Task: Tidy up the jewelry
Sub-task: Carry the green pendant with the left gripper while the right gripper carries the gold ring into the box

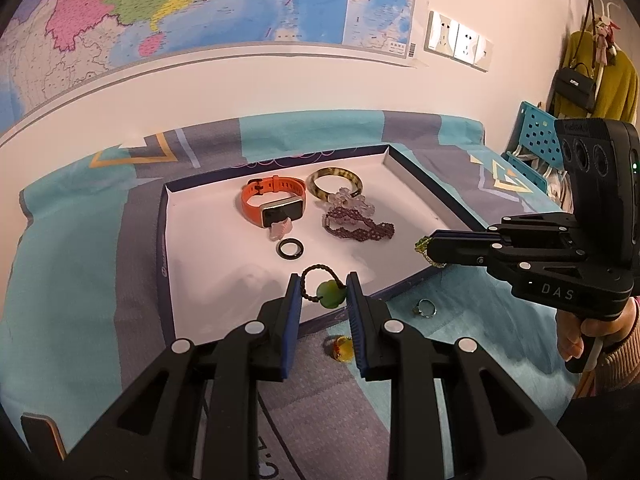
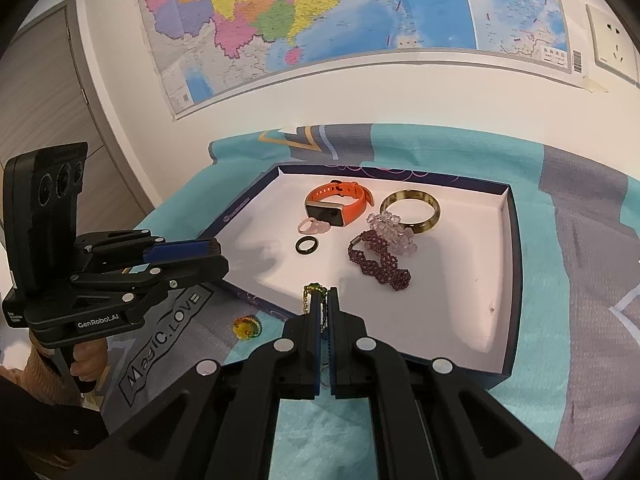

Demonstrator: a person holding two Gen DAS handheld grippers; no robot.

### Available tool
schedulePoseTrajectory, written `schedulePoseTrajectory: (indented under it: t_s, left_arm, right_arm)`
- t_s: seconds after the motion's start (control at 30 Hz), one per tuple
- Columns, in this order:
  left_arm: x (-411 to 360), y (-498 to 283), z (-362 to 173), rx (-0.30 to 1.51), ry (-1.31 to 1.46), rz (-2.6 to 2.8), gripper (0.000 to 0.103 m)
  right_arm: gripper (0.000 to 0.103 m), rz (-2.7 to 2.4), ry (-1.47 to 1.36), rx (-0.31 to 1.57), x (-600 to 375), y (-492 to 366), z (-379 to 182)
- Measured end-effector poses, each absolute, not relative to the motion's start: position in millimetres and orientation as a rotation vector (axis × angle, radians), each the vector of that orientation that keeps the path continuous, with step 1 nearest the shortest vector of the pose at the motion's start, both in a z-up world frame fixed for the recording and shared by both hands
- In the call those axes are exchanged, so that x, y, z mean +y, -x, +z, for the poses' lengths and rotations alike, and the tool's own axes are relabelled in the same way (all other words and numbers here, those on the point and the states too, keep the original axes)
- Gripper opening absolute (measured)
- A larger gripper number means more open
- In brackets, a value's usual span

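Left wrist view: my left tongs [image 1: 323, 294] pinch a green bead pendant on a dark cord loop [image 1: 329, 295] and hold it above the near edge of the shallow white-lined box lid [image 1: 208, 256], which sits on the bed. Already lying inside the lid are an orange smartwatch [image 1: 272, 202], a mottled bangle [image 1: 335, 183], a clear crystal bracelet [image 1: 354, 202], a dark purple beaded bracelet [image 1: 358, 229] and a black ring [image 1: 290, 249]. Still outside it, on the bedspread [image 1: 460, 340], I see a silver ring [image 1: 425, 307] and a yellow ring [image 1: 343, 350]. My right tongs [image 1: 430, 249] enter from the right, pressed together on a thin green-and-gold chain [image 1: 422, 247]. Right wrist view: the right tongs [image 2: 325, 296] are clamped on that chain [image 2: 313, 291], poised over the lid's near wall [image 2: 272, 307]; the yellow ring [image 2: 246, 327] lies on the bedspread outside. I judge the task past halfway: five pieces stowed, two in transit, two left to collect.
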State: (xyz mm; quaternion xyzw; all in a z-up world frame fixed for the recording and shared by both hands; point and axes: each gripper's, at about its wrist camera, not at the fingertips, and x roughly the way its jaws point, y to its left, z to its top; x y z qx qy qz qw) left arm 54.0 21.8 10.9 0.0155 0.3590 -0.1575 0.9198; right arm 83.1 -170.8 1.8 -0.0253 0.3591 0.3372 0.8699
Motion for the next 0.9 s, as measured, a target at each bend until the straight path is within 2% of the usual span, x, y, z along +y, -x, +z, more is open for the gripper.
schedulePoseTrajectory:
  t_s: [0.9]
  left_arm:
    - [22,-73,10,0.746,-0.025,-0.299,0.023]
  right_arm:
    - [0.002,0.699,0.059,0.764,-167,-101,4]
